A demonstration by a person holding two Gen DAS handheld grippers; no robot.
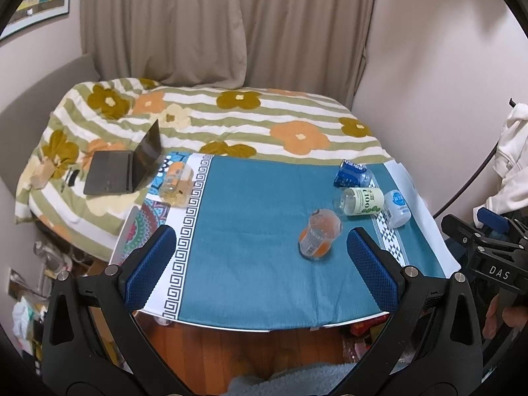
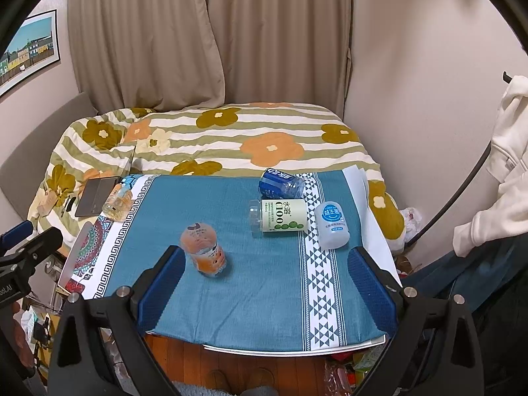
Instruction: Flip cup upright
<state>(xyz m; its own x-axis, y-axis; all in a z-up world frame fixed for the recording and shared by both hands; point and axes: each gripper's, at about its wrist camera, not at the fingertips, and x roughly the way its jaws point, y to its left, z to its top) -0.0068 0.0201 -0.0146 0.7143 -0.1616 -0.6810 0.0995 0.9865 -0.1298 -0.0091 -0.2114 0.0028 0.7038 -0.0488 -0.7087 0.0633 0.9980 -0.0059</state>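
Several plastic cups lie on their sides on the blue tablecloth. An orange-labelled clear cup lies nearest the front. A green-and-white cup, a blue cup and a pale blue-white cup lie together toward the right. A yellow-orange cup lies at the far left. My left gripper is open and empty above the front edge, the orange cup just inside its right finger. My right gripper is open and empty, the orange cup by its left finger.
A bed with a flowered striped quilt stands behind the table, with an open laptop on it. Curtains hang at the back. White clothing hangs on the right. Wooden floor and clutter lie below the table's front edge.
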